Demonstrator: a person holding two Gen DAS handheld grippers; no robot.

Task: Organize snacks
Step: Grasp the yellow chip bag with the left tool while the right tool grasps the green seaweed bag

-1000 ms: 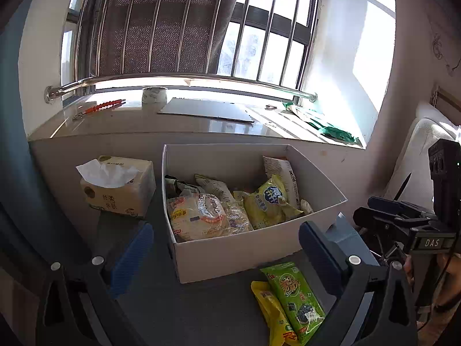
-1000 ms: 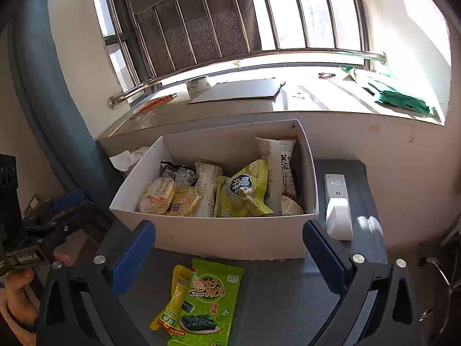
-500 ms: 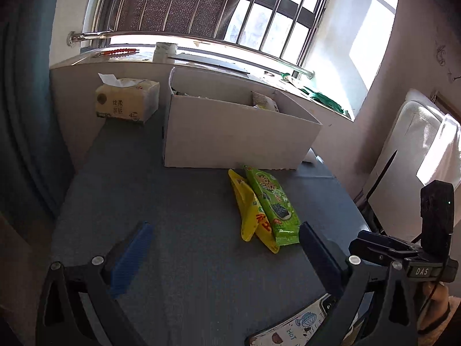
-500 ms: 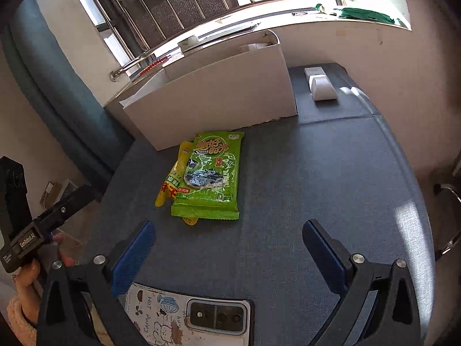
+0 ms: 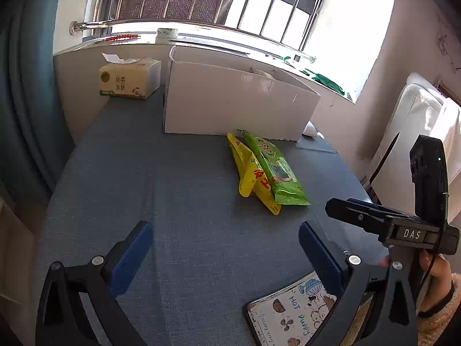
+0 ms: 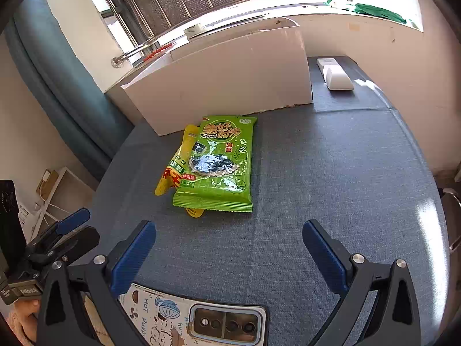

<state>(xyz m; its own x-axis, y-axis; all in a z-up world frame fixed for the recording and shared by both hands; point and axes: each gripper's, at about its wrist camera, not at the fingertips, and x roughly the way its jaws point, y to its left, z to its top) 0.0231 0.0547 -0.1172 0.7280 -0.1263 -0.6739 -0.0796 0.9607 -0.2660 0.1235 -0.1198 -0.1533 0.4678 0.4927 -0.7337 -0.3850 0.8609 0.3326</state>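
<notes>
A green seaweed snack packet [image 6: 219,164] lies on the blue table, partly on top of a yellow snack packet [image 6: 173,170], just in front of the white cardboard box [image 6: 224,80]. Both packets show in the left wrist view, green [image 5: 273,167] and yellow [image 5: 250,173], before the box [image 5: 236,106]. My left gripper [image 5: 224,242] is open and empty, low over the table, short of the packets. My right gripper [image 6: 229,239] is open and empty, just short of the green packet. The box's contents are hidden by its front wall.
A tissue box [image 5: 129,79] stands left of the cardboard box. A white remote-like device [image 6: 335,73] lies to its right. A phone in a cartoon case [image 6: 201,321] lies at the table's near edge. The other hand-held gripper [image 5: 403,225] is at right.
Both grippers have pulled back from above the box and dropped low over the table near its front edge. The box's inside is now out of sight; both stayed open.
</notes>
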